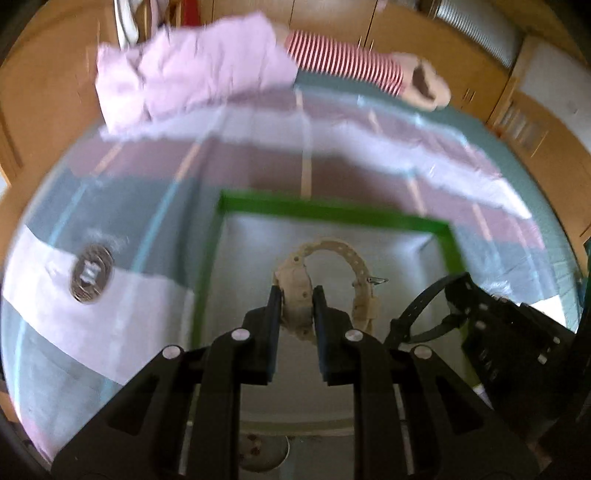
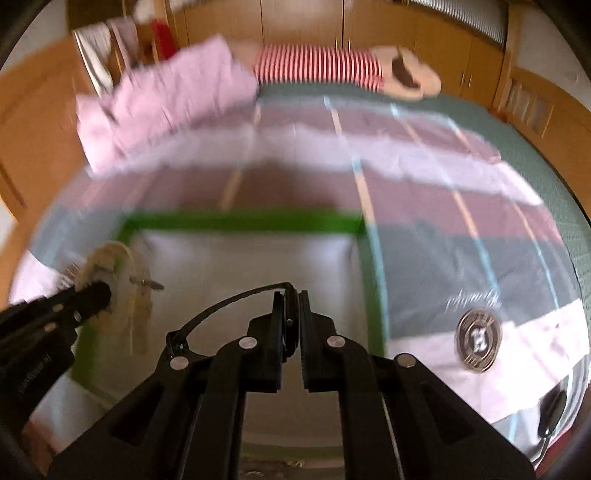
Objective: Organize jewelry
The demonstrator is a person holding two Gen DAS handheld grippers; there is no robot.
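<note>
My left gripper (image 1: 297, 291) is shut on the case of a beige watch (image 1: 332, 273), held over a white pad with a green border (image 1: 332, 212). My right gripper (image 2: 291, 295) is shut on a black watch (image 2: 229, 301), also over the green-bordered pad (image 2: 240, 221). In the left wrist view the black watch (image 1: 424, 306) and the right gripper (image 1: 458, 295) show at the lower right. In the right wrist view the beige watch (image 2: 122, 280) and the left gripper (image 2: 96, 295) show at the left. Both views are motion blurred.
The pad lies on a striped bedspread (image 2: 443, 184) with a round logo patch (image 2: 478, 338), also in the left wrist view (image 1: 90, 275). A pink pillow (image 1: 192, 70) and a red-striped bolster (image 1: 343, 62) lie at the far end. Wooden cabinets (image 2: 303, 18) stand behind.
</note>
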